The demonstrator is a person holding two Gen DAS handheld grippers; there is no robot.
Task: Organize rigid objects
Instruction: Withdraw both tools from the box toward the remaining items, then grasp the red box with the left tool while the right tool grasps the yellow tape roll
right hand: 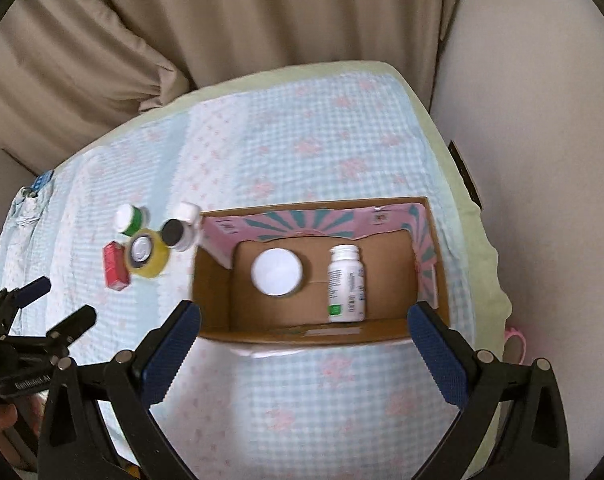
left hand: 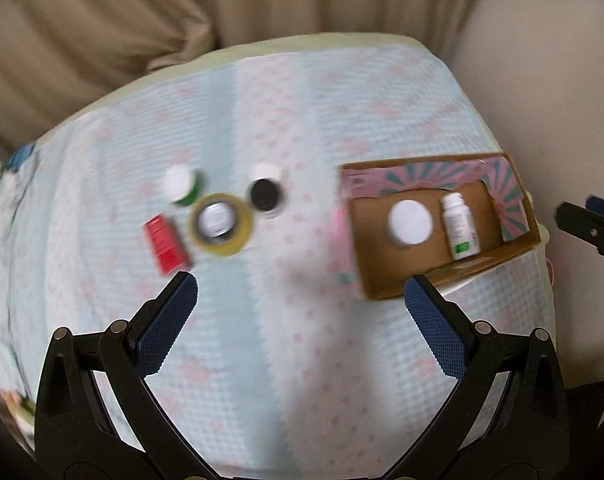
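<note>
**Both grippers wide open over the bed**

Left gripper (left hand: 302, 292) hangs over the checked bed cover (left hand: 302, 128) with its blue pads spread wide and nothing between them. My right gripper (right hand: 304, 320) is spread wide too, and holds nothing. It hangs at the near edge of the cardboard box (right hand: 215, 280).

I can read a little white writing on the left gripper's side in the right wrist view. It looks like "GenRobot.AI", but it is small. The labels on the bottles are too blurry to read.

Inside the box are two things: a white round lid (right hand: 277, 271) and a white pill bottle (right hand: 346, 284) lying flat, with a green patch on its label.

Out on the cover, left of the box, sit a red box (left hand: 165, 246), a yellow tape roll (left hand: 221, 224), a green jar with a white lid (left hand: 181, 184) and a black-topped jar (left hand: 266, 195), all close together.

Only the right wrist view shows a pink thing (right hand: 516, 342) past the cover's right edge.
</note>
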